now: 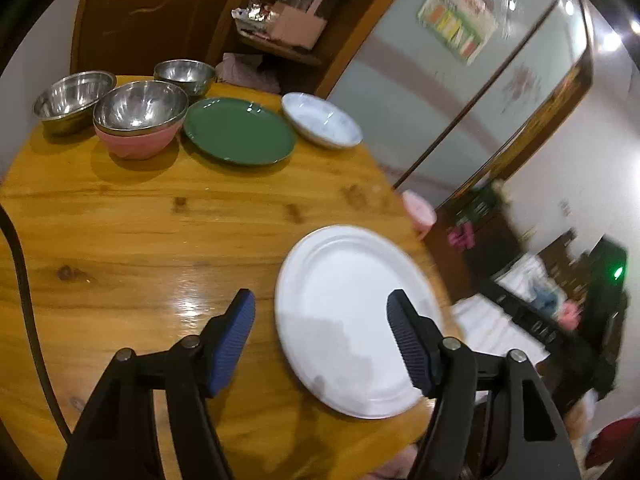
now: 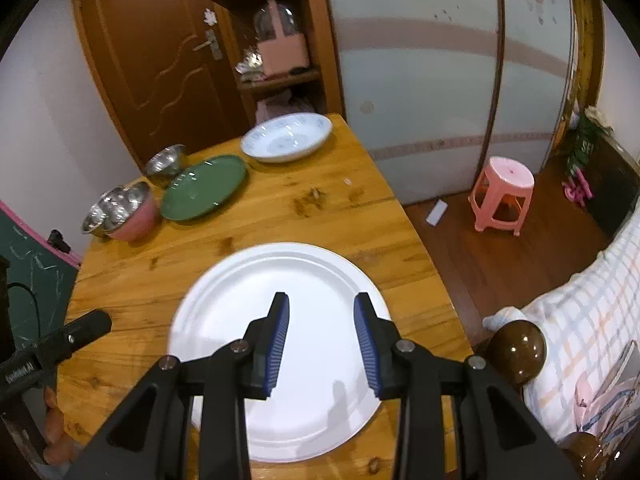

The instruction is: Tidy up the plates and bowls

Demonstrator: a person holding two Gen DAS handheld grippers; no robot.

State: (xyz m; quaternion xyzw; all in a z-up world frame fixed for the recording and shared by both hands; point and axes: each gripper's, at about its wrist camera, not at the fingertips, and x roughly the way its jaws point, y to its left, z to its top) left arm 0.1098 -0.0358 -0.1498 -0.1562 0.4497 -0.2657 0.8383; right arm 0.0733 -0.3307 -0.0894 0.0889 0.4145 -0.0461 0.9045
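Right gripper [image 2: 321, 344] base hides white plate's [image 2: 240, 320] near rim

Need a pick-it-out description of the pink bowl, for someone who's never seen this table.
Start at the wooden table and go to its far end, where the dishes sit in a row. Left of the green plate stands the pink bowl. It is the only coloured bowl, and a steel bowl is nested inside it; the other bowls are bare steel.

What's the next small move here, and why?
Probably carry the right gripper toward the green round plate. The white round plate lies flat on the wooden table, both grippers are open and empty, and the green plate is the nearest one left to stack.
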